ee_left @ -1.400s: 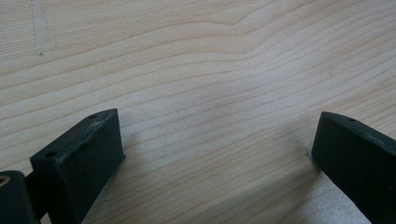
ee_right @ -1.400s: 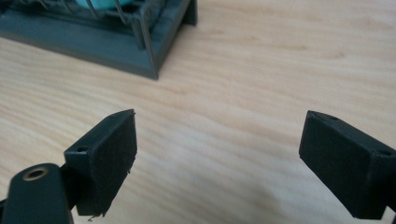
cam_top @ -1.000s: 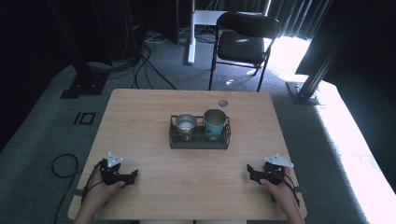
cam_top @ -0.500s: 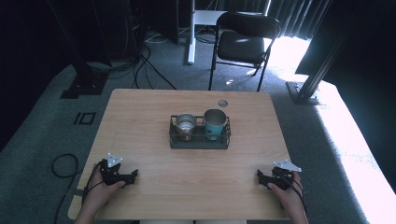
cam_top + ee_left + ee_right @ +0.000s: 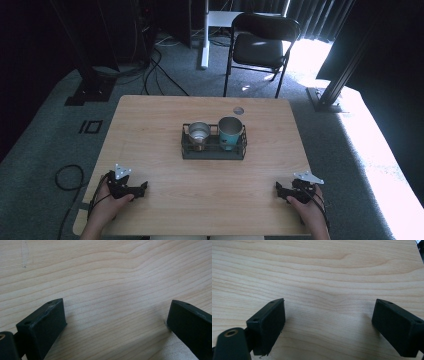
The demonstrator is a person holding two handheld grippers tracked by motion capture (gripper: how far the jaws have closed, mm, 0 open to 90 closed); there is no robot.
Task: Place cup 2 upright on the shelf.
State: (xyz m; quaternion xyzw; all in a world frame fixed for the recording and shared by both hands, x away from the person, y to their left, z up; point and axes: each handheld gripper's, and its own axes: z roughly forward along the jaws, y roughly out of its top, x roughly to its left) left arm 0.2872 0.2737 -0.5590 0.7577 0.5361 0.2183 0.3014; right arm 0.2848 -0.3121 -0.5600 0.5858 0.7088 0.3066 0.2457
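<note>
My left gripper [image 5: 135,187] rests on the wooden table [image 5: 160,120] near its front left corner, held by a hand. In the left gripper view, this gripper [image 5: 116,312] is open, with bare wood between its jaws. My right gripper [image 5: 286,189] lies near the front right corner, and in the right gripper view it [image 5: 329,312] is also open over bare wood. A black wire rack [image 5: 214,151] stands at the table's middle. It holds a steel cup [image 5: 199,133] on the left and a teal cup [image 5: 230,132] on the right, both upright.
A round cable hole [image 5: 238,110] sits in the tabletop behind the rack. A black folding chair [image 5: 261,46] stands beyond the far edge. Cables [image 5: 67,176] lie on the grey carpet at the left.
My right gripper has slid a little to the right and toward the front edge. The left gripper and the cups have not moved.
</note>
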